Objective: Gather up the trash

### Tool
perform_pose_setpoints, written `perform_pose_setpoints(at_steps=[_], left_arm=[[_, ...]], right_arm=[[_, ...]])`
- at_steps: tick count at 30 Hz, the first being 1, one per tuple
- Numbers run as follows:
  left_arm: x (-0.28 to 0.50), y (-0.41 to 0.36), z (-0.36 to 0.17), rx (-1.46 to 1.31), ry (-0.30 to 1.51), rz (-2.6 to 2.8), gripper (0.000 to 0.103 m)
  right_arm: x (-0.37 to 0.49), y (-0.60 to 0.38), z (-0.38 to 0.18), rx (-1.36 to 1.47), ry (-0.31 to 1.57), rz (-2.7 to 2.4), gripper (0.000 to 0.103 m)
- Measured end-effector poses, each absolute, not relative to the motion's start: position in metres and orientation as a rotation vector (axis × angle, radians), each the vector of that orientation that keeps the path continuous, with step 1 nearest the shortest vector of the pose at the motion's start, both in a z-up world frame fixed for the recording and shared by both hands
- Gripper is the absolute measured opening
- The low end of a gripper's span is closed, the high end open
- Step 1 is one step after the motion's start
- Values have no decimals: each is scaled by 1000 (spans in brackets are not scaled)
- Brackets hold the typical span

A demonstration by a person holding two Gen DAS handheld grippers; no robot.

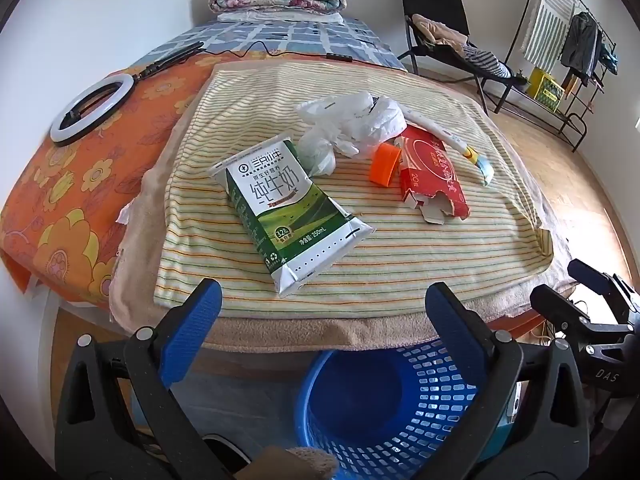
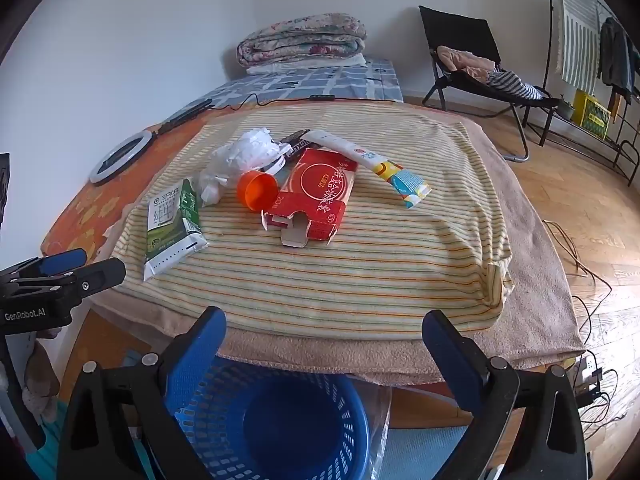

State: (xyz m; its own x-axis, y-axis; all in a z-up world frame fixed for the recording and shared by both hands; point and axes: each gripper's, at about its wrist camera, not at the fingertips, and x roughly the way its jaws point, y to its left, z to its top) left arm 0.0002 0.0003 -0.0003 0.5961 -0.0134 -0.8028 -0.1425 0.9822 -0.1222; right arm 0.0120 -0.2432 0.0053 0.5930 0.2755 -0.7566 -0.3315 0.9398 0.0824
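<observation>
Both grippers, left (image 1: pixel 322 316) and right (image 2: pixel 324 340), are held with jaws spread and empty above the blue basket (image 1: pixel 384 404), while the milk carton (image 1: pixel 288 216), red box (image 2: pixel 314 196) and orange cup (image 2: pixel 256 190) are seen lying on the striped towel (image 2: pixel 360 276).

I see a glossy coated-paper milk carton (image 1: pixel 286 208) lying on a soft striped cloth (image 1: pixel 400 248), crinkled thin plastic bags (image 1: pixel 348 120), a matt red cardboard box (image 2: pixel 316 196), a smooth orange plastic cup (image 2: pixel 256 190) and a perforated blue plastic basket (image 2: pixel 280 420).
</observation>
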Motion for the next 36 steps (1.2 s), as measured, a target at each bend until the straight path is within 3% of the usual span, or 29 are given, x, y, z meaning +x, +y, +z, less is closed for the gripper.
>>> perform_pose_setpoints(at_steps=[36], left_arm=[[-2,-3,4,-166,916,76,103]], right_arm=[[16,-243,-2,-26,909,366,100]])
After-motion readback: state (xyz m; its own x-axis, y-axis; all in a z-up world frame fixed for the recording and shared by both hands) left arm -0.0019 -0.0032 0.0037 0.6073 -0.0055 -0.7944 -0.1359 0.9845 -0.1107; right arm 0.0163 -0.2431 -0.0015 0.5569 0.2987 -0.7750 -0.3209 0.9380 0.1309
